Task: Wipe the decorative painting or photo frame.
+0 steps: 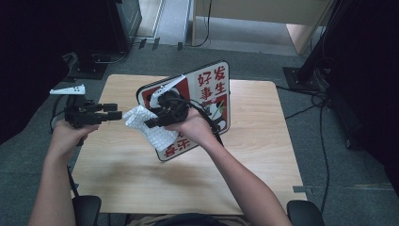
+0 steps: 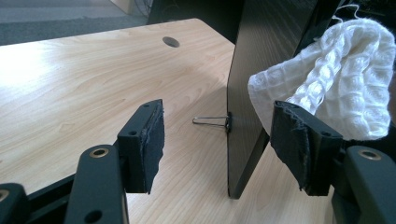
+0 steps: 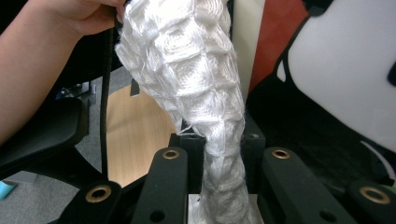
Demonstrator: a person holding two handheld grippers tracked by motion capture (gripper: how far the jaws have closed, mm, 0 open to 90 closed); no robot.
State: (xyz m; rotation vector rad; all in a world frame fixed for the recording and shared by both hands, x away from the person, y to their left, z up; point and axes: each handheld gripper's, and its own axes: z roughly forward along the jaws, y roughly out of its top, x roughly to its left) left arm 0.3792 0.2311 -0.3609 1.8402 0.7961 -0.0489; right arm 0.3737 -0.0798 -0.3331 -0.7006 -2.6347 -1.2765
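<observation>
Wiping upright sign board (image 1: pixel 207 94) on bench (image 1: pixel 263 155): right gripper (image 1: pixel 153 123) fingers clenched on white cloth (image 1: pixel 150 127) against board face; left gripper (image 1: pixel 113 113) released beside edge; wipe apparently underway, lower face left.

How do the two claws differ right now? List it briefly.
The left claw stands open with nothing between its pads, which sit either side of the board's edge; the right claw is shut on the white cloth. In the high view the left claw is held off the board's side, while the right claw is in front of the board's printed face. Both are black and hand-held above the table.
</observation>
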